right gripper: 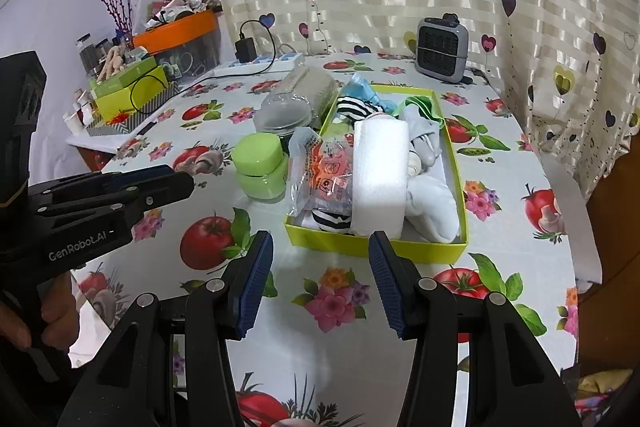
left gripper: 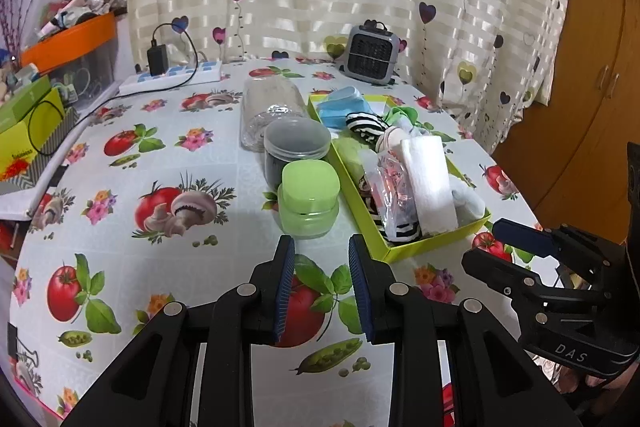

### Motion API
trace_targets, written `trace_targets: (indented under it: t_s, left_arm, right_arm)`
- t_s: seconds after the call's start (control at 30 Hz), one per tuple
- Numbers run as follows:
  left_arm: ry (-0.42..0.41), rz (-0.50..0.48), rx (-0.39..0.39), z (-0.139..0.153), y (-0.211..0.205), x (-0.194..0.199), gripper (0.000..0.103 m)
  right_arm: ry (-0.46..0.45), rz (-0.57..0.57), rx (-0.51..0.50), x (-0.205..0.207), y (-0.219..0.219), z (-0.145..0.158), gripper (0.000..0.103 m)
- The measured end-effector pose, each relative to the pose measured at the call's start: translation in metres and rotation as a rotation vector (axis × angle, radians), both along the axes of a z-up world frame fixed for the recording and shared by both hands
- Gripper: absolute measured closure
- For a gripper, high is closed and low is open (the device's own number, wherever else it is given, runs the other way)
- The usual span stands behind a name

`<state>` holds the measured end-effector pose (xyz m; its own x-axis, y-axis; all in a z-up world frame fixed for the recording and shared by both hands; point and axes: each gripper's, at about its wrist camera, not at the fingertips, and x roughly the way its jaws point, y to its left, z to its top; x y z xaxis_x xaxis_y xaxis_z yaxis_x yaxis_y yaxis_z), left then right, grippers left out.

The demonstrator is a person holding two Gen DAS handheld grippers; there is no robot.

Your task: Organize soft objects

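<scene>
A lime-yellow box [left gripper: 424,247] [right gripper: 372,247] on the flowered tablecloth holds soft things. Among them are a white folded cloth [left gripper: 430,179] [right gripper: 380,179], a plastic packet with orange print [left gripper: 390,187] [right gripper: 324,171], striped black-and-white socks [left gripper: 366,125] [right gripper: 356,109], pale socks [right gripper: 434,211] and a blue cloth [left gripper: 336,107]. My left gripper [left gripper: 321,247] [right gripper: 180,179] hovers open and empty just short of a green jar [left gripper: 308,201] [right gripper: 258,167]. My right gripper [right gripper: 321,241] [left gripper: 482,243] stands open and empty in front of the box's near wall.
Left of the box stand a dark jar with a clear lid [left gripper: 294,147] and a clear jar lying on its side [left gripper: 272,107] [right gripper: 296,99]. A small grey heater [left gripper: 372,53] [right gripper: 440,49] and a power strip [left gripper: 172,77] sit by the curtain. Cluttered boxes [right gripper: 128,87] line the left side.
</scene>
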<state>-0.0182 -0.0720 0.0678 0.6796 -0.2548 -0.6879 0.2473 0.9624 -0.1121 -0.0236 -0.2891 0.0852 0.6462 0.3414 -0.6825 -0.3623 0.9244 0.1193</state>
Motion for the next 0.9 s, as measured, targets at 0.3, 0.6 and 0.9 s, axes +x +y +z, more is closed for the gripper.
trace_targets:
  t_s: [0.3,0.6,0.9]
  left_arm:
    - [0.006,-0.005,-0.004,-0.003,0.001,0.002,0.076]
    - [0.021,-0.003,0.015,-0.007,0.002,0.011,0.076]
    - [0.019,-0.006,0.022,-0.008,0.001,0.013,0.076]
  right_arm:
    - [0.023,-0.002,-0.014,0.008,0.005,-0.004,0.052]
    - [0.047,0.007,-0.022,0.017,0.009,-0.01,0.052]
    - [0.057,0.011,-0.027,0.02,0.011,-0.012,0.052]
